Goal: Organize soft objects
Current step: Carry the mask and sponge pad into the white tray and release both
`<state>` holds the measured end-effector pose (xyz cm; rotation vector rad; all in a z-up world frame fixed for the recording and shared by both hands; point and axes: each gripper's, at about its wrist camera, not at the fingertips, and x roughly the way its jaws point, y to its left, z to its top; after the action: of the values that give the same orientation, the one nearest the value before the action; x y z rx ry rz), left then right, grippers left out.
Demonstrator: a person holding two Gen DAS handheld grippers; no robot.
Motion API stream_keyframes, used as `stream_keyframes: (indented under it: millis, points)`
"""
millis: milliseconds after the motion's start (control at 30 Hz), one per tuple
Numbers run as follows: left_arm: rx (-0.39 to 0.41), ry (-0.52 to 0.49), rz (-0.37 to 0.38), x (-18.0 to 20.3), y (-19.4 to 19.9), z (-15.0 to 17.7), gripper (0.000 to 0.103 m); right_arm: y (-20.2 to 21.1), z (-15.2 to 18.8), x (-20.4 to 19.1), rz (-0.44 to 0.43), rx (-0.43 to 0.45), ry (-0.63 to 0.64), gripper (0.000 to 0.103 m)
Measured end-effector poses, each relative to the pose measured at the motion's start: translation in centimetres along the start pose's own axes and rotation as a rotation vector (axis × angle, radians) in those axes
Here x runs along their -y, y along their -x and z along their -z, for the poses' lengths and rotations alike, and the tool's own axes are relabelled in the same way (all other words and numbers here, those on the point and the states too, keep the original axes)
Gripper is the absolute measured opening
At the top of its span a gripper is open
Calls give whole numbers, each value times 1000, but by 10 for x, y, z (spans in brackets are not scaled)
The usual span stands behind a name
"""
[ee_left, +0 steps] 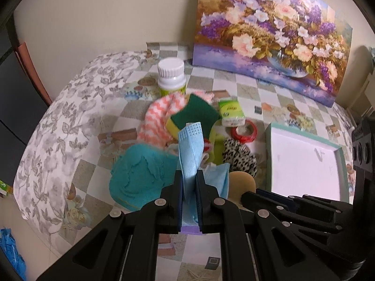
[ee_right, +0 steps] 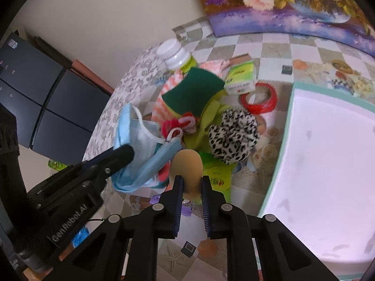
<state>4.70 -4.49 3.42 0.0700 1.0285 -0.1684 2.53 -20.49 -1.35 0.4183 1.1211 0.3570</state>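
The white tray (ee_left: 302, 161) lies at the tabletop's (ee_left: 246, 86) right edge. Beside it, mid-table, a heap: teal towel (ee_left: 140, 175), green sponge (ee_left: 194, 114), leopard scrunchie (ee_right: 232, 133). The left gripper (ee_left: 189, 194) is clamped on a blue mask (ee_left: 189, 149) above the heap; the right gripper (ee_right: 191, 187) pinches a tan puff (ee_right: 187, 164).

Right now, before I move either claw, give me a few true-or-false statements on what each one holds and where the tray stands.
1. The left claw is shut on the blue face mask. True.
2. The right claw is open and holds nothing. False: it is shut on the tan sponge.
3. The white tray already holds the leopard-print scrunchie. False: the scrunchie lies on the table beside the tray.
4. The green scouring sponge rests on the pile of cloths. True.
5. The red tape ring lies on the table near the tissue pack. True.
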Motion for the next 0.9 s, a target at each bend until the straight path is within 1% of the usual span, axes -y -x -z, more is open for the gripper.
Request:
stream_keyframes:
  millis: [300, 367, 467, 600, 700, 767, 900]
  points:
    - [108, -6, 19, 24, 44, -32, 10, 52, -6, 9, 72, 129, -20, 16]
    - [127, -16, 25, 32, 52, -38, 10, 64, -7, 17, 78, 152, -41, 16]
    - [148, -21, 41, 45, 61, -44, 10, 81, -8, 27, 142, 189, -59, 16]
    - [168, -51, 71, 70, 70, -50, 10, 105, -6, 49, 155, 249, -124, 16]
    - [177, -90, 95, 94, 73, -50, 10, 124, 0, 69, 216, 289, -178, 16]
    - [175, -112, 114, 109, 72, -49, 10, 132, 3, 83, 237, 306, -215, 16]
    - [155, -152, 147, 142, 63, -46, 10, 146, 11, 109, 390, 317, -267, 16]
